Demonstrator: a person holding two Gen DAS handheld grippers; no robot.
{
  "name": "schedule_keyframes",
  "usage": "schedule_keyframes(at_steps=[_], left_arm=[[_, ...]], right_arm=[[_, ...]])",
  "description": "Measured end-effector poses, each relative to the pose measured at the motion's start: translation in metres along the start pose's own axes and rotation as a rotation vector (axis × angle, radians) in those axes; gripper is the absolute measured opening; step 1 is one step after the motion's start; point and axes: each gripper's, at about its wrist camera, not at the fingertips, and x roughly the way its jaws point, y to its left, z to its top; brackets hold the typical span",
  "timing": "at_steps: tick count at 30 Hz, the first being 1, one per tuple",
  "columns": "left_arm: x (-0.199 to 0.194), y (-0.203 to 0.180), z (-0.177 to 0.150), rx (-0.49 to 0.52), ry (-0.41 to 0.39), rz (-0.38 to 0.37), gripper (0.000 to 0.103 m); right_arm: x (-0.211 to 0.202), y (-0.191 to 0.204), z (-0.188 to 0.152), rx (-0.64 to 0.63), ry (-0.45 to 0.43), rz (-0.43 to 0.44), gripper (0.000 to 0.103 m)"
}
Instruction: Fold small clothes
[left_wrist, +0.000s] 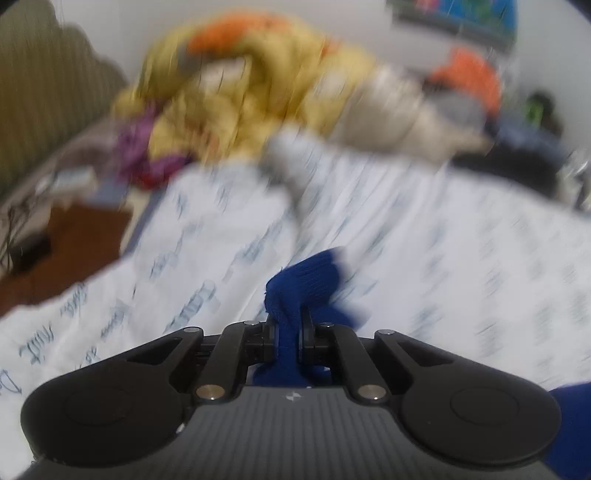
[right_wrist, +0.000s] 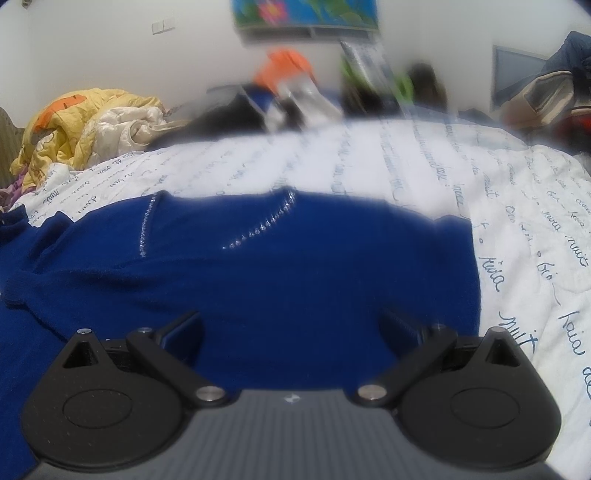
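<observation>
A dark blue knit sweater (right_wrist: 280, 273) with a line of small rhinestones at the neckline lies spread on the white bedcover (right_wrist: 517, 229) with blue script. My right gripper (right_wrist: 291, 325) is open, its fingers wide apart just over the sweater's near part. My left gripper (left_wrist: 287, 325) is shut on a bunched fold of the blue sweater (left_wrist: 303, 280), held above the bedcover (left_wrist: 443, 240). The left wrist view is blurred by motion.
A pile of yellow, orange and cream bedding (right_wrist: 81, 125) lies at the far left of the bed, also in the left wrist view (left_wrist: 240, 85). Dark and orange items (right_wrist: 284, 70) lie along the far edge by the wall. A brown floor (left_wrist: 62, 251) shows left of the bed.
</observation>
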Motion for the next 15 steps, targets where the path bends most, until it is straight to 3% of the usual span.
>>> schedule_keyframes(at_steps=[2, 4, 7, 8, 9, 11, 13, 15], left_arm=[[-0.04, -0.029, 0.006, 0.029, -0.109, -0.085, 0.009], [-0.088, -0.072, 0.0, 0.083, -0.206, -0.221, 0.009], [-0.165, -0.155, -0.044, 0.294, -0.291, -0.467, 0.016], [-0.187, -0.182, -0.07, 0.392, -0.281, -0.545, 0.042], [-0.203, -0.2, -0.095, 0.454, -0.26, -0.614, 0.077], [-0.232, -0.214, -0.148, 0.484, -0.28, -0.723, 0.103], [-0.251, -0.214, -0.188, 0.477, -0.301, -0.749, 0.103], [-0.255, -0.207, -0.208, 0.406, -0.226, -0.77, 0.103]], right_arm=[[0.0, -0.002, 0.0, 0.012, -0.004, 0.007, 0.103], [0.0, -0.004, 0.001, 0.03, -0.009, 0.018, 0.103], [-0.002, -0.011, 0.0, 0.07, -0.022, 0.044, 0.103], [-0.003, -0.014, 0.0, 0.092, -0.029, 0.058, 0.103], [-0.004, -0.018, 0.0, 0.119, -0.038, 0.075, 0.103], [-0.007, -0.027, -0.001, 0.174, -0.054, 0.109, 0.103], [-0.009, -0.033, -0.002, 0.21, -0.063, 0.136, 0.103], [-0.009, -0.036, -0.002, 0.229, -0.064, 0.153, 0.103]])
